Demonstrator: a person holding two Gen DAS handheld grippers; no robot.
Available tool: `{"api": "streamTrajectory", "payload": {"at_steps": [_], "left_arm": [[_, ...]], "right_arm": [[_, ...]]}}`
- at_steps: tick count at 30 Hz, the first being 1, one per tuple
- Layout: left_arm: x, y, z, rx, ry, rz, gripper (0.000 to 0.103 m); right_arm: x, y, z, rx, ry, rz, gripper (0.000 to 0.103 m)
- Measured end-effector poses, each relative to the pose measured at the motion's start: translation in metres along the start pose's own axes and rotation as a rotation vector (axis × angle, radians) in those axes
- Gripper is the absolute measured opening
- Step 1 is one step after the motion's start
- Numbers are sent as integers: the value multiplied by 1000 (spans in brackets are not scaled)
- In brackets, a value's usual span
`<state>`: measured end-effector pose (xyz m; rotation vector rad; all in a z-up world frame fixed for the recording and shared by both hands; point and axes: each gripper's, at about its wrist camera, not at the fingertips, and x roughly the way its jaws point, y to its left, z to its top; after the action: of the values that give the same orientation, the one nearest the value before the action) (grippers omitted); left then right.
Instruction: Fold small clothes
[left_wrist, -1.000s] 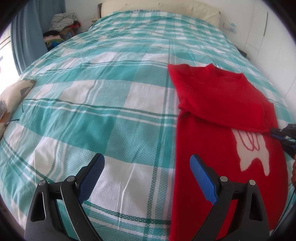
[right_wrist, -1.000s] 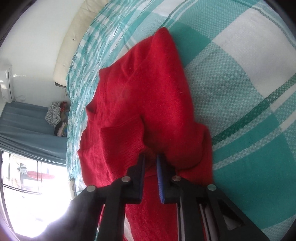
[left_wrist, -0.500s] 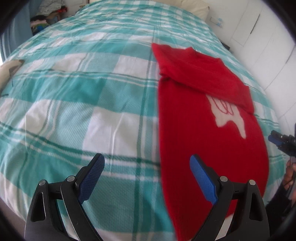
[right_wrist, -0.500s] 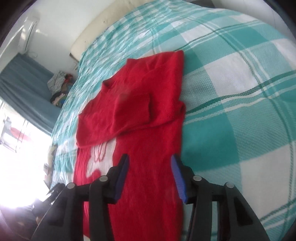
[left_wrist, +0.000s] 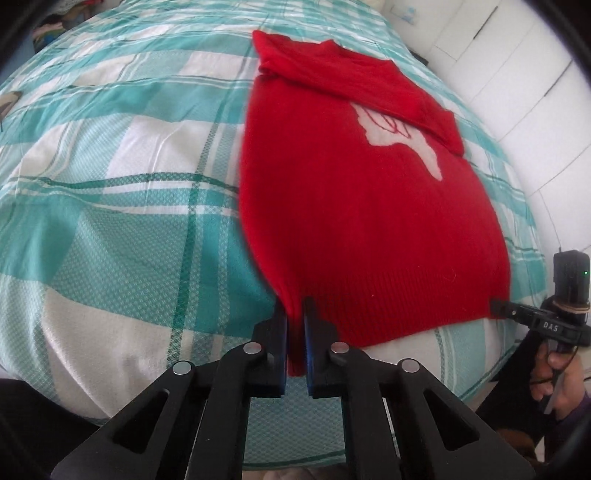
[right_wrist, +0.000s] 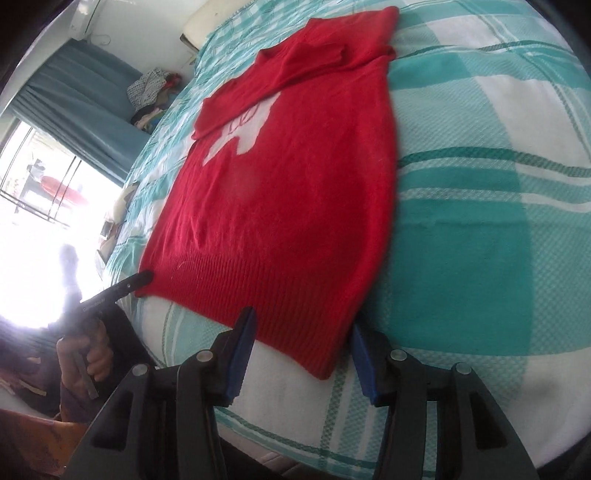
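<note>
The only lettering I can make out is on the right tongs (left_wrist: 496, 307), seen from the left wrist camera at the far edge of the red sweater (left_wrist: 369, 206): white characters on the black body that look like "DAS" or "DA5"; the last one could be either. From the right wrist camera, the left tongs (right_wrist: 146, 277) carry a similar white marking along the black body, but it is too blurred to read. The white patch knitted into the sweater holds red looping lines, not legible as letters.
</note>
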<state>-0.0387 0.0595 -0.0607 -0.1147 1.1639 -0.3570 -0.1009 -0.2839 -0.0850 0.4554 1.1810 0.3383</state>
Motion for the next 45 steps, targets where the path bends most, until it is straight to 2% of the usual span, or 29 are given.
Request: {"api": "streamTrajectory", "payload": {"at_steps": [1, 3, 5, 8, 12, 15, 19, 22, 24, 27, 28, 29, 31, 33, 35, 38, 40, 42, 45], "left_arm": [[-3, 1, -1, -3, -2, -4, 3], [-13, 5, 1, -29, -13, -36, 2], [-25, 11, 12, -79, -32, -108, 2], [-37, 12, 55, -96, -91, -182, 2], [-29, 7, 147, -103, -173, -192, 2], [-2, 6, 218, -119, -212, -147, 2], [46, 11, 294, -202, -222, -112, 2], [79, 13, 327, -236, -207, -73, 2], [97, 15, 341, -244, -180, -77, 3], [115, 21, 355, -268, -157, -58, 14], [118, 23, 359, -280, -158, -48, 28], [118, 26, 360, -292, -171, -27, 54], [109, 33, 361, -306, -228, 8, 76], [100, 39, 363, -304, -269, 20, 79], [90, 44, 360, -296, -284, 37, 79], [75, 41, 343, -244, -289, 88, 79], [63, 31, 322, -176, -287, 118, 80], [51, 19, 294, -99, -285, 153, 85], [33, -1, 240, -11, -280, 173, 94]], "right_arm": [[-1, 1, 0, 2, 8, 11, 5], [-12, 4, 2, -7, -9, 30, 5], [-31, 5, 6, -6, -61, 44, 5], [-59, 3, 32, 30, -168, 91, 5], [-78, -2, 106, 55, -326, 104, 4], [-66, -9, 177, 85, -398, 96, 4], [-37, -25, 260, 123, -430, 59, 4], [-11, -44, 306, 160, -426, 17, 5], [3, -59, 327, 176, -409, -8, 4], [18, -81, 340, 218, -418, 25, 7], [22, -87, 345, 238, -414, 41, 8], [25, -93, 348, 257, -417, 58, 11], [22, -99, 351, 277, -450, 60, 19], [10, -101, 352, 282, -495, 51, 34], [-3, -102, 349, 273, -521, 44, 36], [-21, -97, 340, 216, -532, -14, 36], [-30, -90, 323, 168, -521, -44, 39], [-38, -82, 300, 109, -501, -74, 54], [-45, -70, 257, 17, -458, -125, 62]]}}
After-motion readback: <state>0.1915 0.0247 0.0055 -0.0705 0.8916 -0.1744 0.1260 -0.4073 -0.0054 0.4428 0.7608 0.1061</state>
